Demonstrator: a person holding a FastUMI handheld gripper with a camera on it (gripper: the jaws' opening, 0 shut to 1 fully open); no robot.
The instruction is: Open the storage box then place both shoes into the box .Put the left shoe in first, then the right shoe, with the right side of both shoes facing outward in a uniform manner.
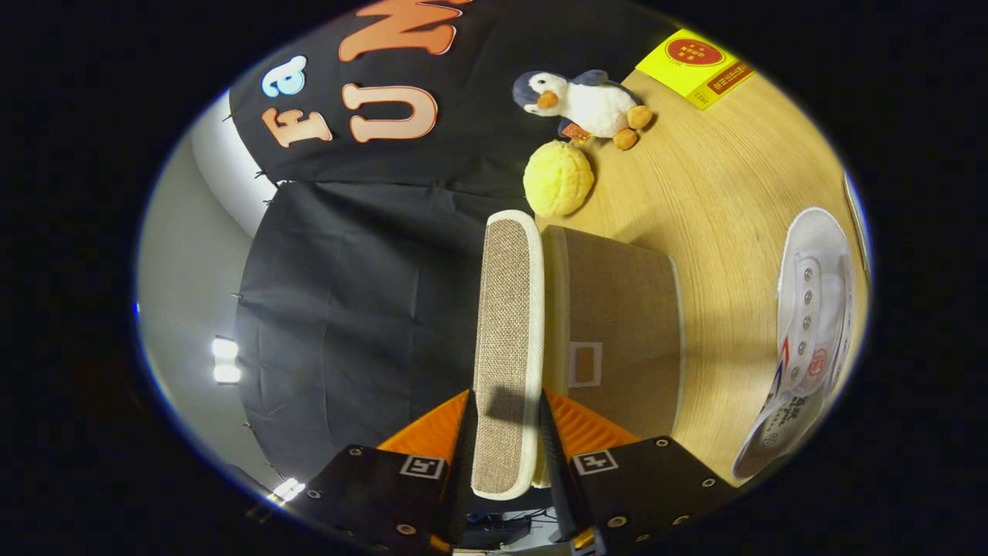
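Tongs (505,444) hold the lid (507,340) of the box (617,332), one finger on each face, the panel edge-on between them. The view is rolled: the bench (718,201) runs up the side, and the box stands on it just beside the raised lid. Lid looks like woven fabric over a stiff board with pale piping: light, rigid enough to swing, rough enough not to slip; the near edge is a sound place to grip. Whether the lid is hinged or free cannot be told, and the box interior is hidden behind it. One white shoe (810,340) lies on the bench well apart from the box, partly cut off; left or right is unclear. Beyond the box: a yellow ball (558,179), a plush penguin (587,100), a yellow booklet (698,66).
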